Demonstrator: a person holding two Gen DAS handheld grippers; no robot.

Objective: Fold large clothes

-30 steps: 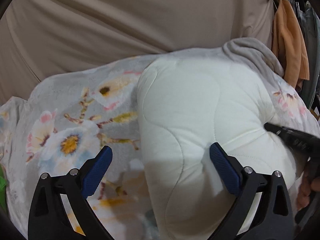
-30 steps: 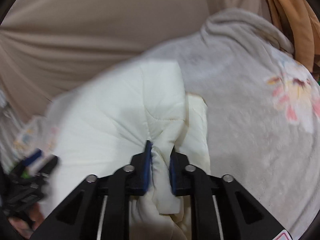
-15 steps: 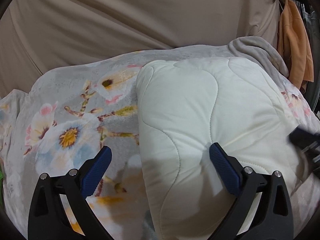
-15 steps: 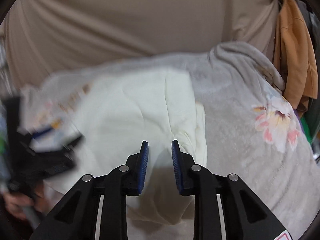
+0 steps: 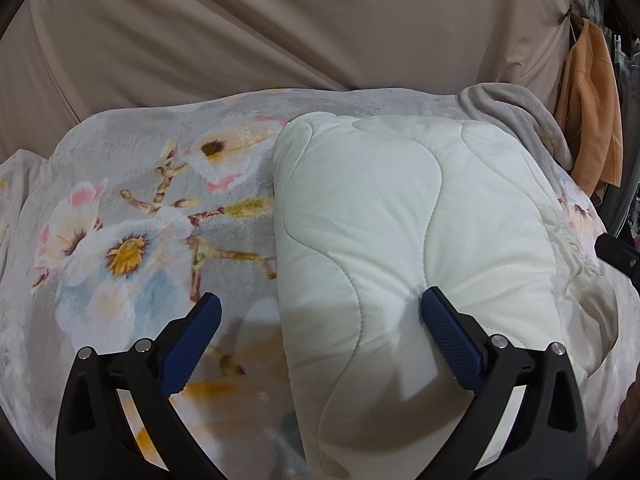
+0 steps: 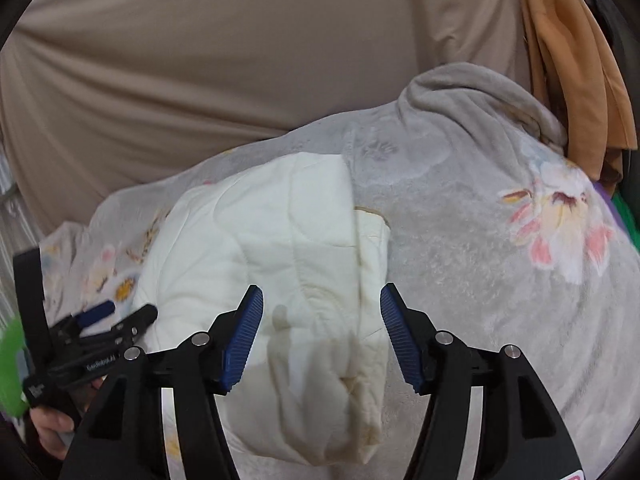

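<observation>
A taupe curtain (image 5: 260,32) fills the back of your view, with an orange garment (image 6: 568,60) hanging at its right edge. Below it a grey floral blanket (image 5: 132,216) covers the whole surface. The folded cream quilted garment (image 5: 400,240) lies on that blanket, right of its big white flower, with a looser layer of it showing along the right side in your right wrist view. Your left gripper (image 5: 320,316) stands wide, its right pad touching the garment's top and its left pad over the blanket, nothing clamped. Your right gripper (image 6: 322,312) has just been opening; its jaws now stand apart above the garment's near right corner, with no cloth pinched between them
</observation>
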